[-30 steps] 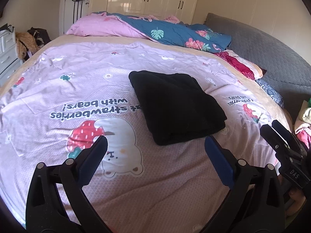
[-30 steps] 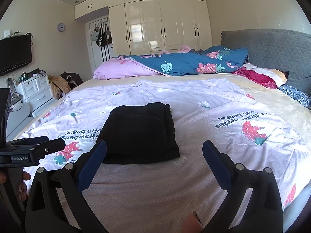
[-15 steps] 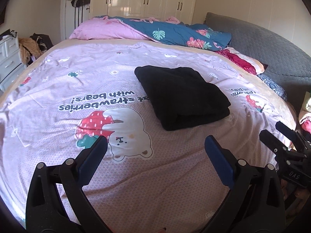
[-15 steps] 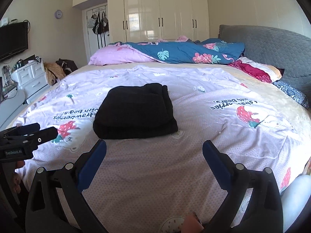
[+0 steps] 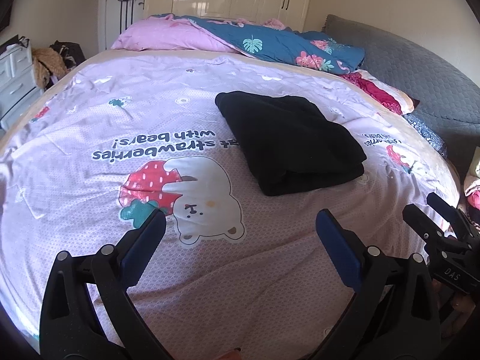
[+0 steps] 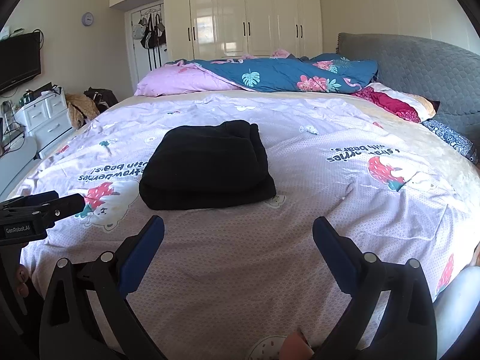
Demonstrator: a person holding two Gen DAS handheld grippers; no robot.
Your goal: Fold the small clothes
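Note:
A black garment (image 5: 288, 141) lies folded into a thick rectangle on the pink bear-print bedspread (image 5: 180, 270); it also shows in the right wrist view (image 6: 207, 165). My left gripper (image 5: 240, 228) is open and empty, held over the near part of the bed, short of the garment. My right gripper (image 6: 238, 229) is open and empty too, just in front of the garment's near edge. Each gripper appears at the side of the other's view: the right gripper (image 5: 432, 216) and the left gripper (image 6: 72, 201).
A pink pillow (image 6: 180, 81) and a blue floral duvet (image 6: 288, 73) lie at the bed's far end. A grey headboard (image 6: 420, 69) is at right. White drawers (image 6: 45, 120) stand at left. A pile of clothes (image 5: 474, 186) sits at the right edge.
Both grippers have pulled back toward the near edge of the bed, away from the folded garment. The garment has not moved. Both stay open.

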